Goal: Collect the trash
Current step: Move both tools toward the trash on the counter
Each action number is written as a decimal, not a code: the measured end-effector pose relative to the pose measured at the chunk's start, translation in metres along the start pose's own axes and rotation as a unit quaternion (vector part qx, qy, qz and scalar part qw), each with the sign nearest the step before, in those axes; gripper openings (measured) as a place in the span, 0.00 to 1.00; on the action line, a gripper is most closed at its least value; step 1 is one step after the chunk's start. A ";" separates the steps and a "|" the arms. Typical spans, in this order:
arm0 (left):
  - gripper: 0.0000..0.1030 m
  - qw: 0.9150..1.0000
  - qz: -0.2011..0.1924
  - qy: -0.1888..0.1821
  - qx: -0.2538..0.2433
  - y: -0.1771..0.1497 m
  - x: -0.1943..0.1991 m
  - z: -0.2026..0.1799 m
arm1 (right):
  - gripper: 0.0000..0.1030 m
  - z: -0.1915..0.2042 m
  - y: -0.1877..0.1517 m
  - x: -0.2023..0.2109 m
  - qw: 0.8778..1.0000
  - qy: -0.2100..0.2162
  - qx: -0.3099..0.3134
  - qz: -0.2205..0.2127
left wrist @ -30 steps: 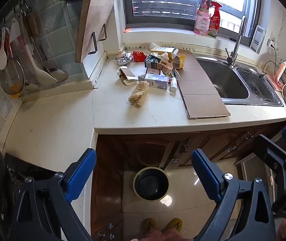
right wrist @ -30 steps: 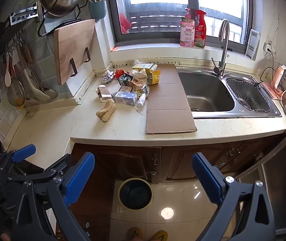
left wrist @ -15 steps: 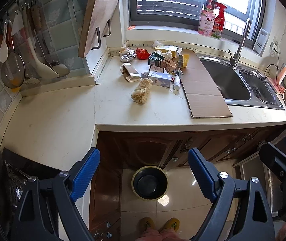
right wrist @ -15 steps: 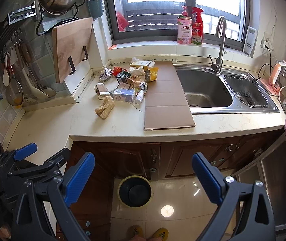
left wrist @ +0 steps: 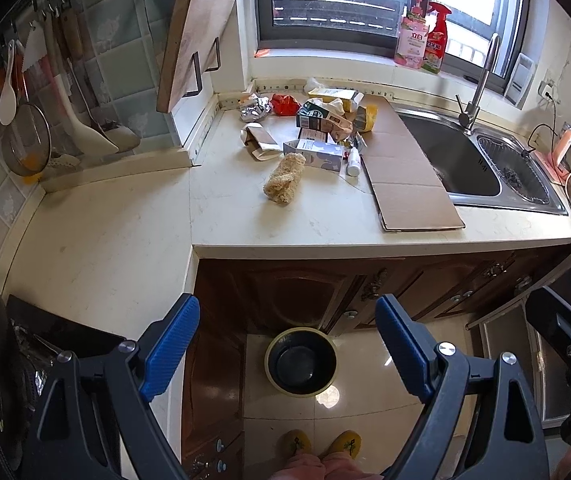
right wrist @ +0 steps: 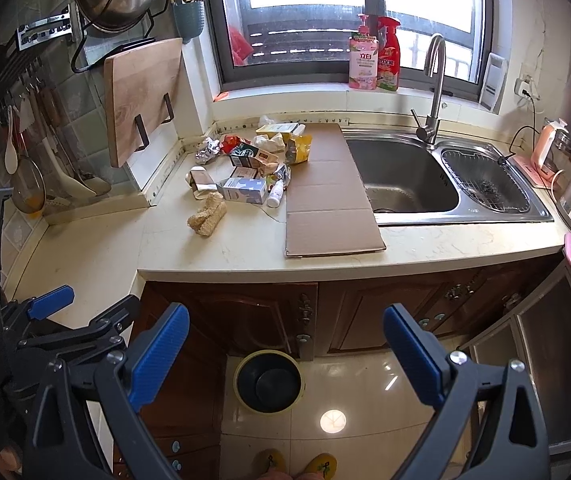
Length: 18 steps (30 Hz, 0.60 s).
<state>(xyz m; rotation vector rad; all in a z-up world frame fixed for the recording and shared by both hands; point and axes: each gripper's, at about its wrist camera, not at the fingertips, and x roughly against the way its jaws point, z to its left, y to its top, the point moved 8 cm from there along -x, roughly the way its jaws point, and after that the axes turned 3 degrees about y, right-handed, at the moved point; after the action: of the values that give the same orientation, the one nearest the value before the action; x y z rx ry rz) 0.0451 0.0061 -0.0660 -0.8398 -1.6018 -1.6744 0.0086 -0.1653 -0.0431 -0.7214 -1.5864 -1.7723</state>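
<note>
A pile of trash lies on the cream counter [left wrist: 245, 220]: a tan fibrous roll [left wrist: 285, 178], a white and blue carton [left wrist: 313, 154], a brown paper bag [left wrist: 259, 142], crumpled foil [left wrist: 254, 107], a red wrapper [left wrist: 285, 104], a small white bottle [left wrist: 353, 164] and a yellow bag [left wrist: 365, 118]. A flat cardboard sheet [left wrist: 409, 164] lies beside them. A black bin [left wrist: 301, 362] with a yellow rim stands on the floor below. My left gripper [left wrist: 287, 316] hangs open and empty above the bin. My right gripper [right wrist: 285, 316] is open and empty too, over the same bin [right wrist: 268, 380].
A steel double sink [right wrist: 409, 176] and tap sit right of the cardboard. A wooden board [right wrist: 145, 96] leans on the left wall beside hanging utensils. Brown cabinet doors [right wrist: 245, 320] run under the counter. The person's yellow slippers [left wrist: 321, 444] stand on the tiled floor. Bottles line the windowsill.
The left gripper's jaws have narrowed a little and its view has crept slightly towards the counter. The right gripper has stayed put. The trash has not moved.
</note>
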 end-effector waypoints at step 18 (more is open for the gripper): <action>0.86 0.999 -0.030 -0.016 -0.011 0.035 0.002 -0.009 | 0.94 -0.003 0.017 0.022 0.999 -0.020 -0.011 -0.026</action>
<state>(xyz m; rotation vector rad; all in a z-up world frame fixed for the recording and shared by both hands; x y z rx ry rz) 0.0724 -0.0043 -0.0446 -0.8401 -1.6475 -1.7324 0.0072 -0.1715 -0.0155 -0.7375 -1.6270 -1.8260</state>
